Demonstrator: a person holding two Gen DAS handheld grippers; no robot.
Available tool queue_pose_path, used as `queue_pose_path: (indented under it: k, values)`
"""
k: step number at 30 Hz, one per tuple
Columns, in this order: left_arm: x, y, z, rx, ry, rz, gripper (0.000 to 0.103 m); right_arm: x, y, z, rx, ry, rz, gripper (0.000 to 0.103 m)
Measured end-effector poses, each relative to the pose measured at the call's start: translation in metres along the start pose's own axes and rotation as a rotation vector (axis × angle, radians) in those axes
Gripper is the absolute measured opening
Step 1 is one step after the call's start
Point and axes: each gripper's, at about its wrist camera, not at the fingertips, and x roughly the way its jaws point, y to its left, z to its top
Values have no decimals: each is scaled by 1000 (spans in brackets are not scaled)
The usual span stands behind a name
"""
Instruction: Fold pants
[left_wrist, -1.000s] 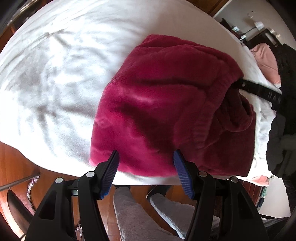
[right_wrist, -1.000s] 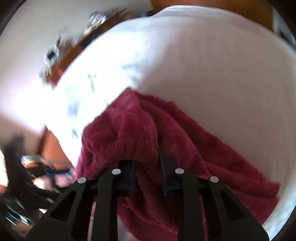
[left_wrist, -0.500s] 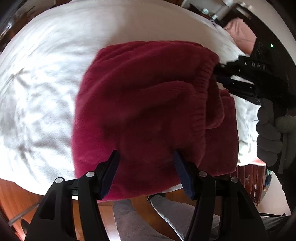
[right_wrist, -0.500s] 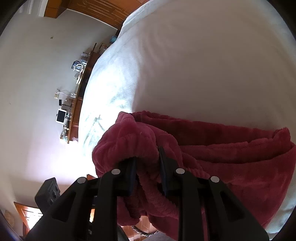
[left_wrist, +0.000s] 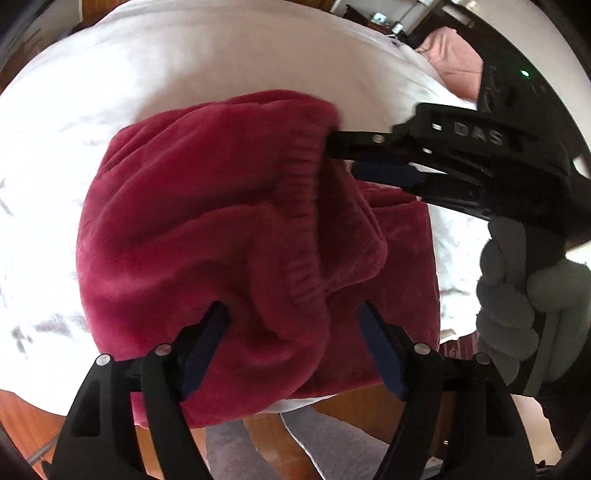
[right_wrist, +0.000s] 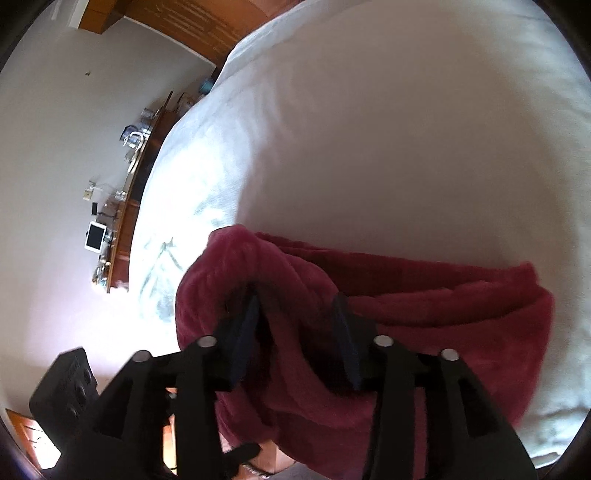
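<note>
The soft, plush, wine-red pants (left_wrist: 207, 236) lie folded into a thick bundle on the white bedsheet (left_wrist: 184, 59), near the edge of the bed where the person stands, and I'd say the fold has just been laid down: this looks like the moment of letting go. The left gripper (left_wrist: 291, 354) has just been opening; its blue-padded jaws now stand wide to either side of the near hem of the bundle, and I see no pinch in the cloth there, so it looks released. The right gripper (right_wrist: 295, 332), held in a grey-gloved hand (left_wrist: 517, 291), reaches in at the ribbed waistband (left_wrist: 303, 206) on the far right corner; its jaws have also just been parting, with plush fabric bulging up between them, yet the pads no longer seem to press on it. To my eye, the next move calls for drawing both grippers straight back, clear of the fleece, so the top layer isn't dragged off. Then the bundle may want squaring up or one more fold, since the waistband end sits lumpy and raised.
</note>
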Motion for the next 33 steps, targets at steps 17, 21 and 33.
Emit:
queue_pose_path:
  k: [17,21,33]
  values:
    - [28,-3,1,28,37,148,23,19,-37,-48,89,62,-6,36]
    - [12,7,9,-12,11,100,15,15,-39,-51,108,66,44,19]
    - [-80,4,31,-70,-129,-65,13,-58,-40,-71,264,-20,355,16]
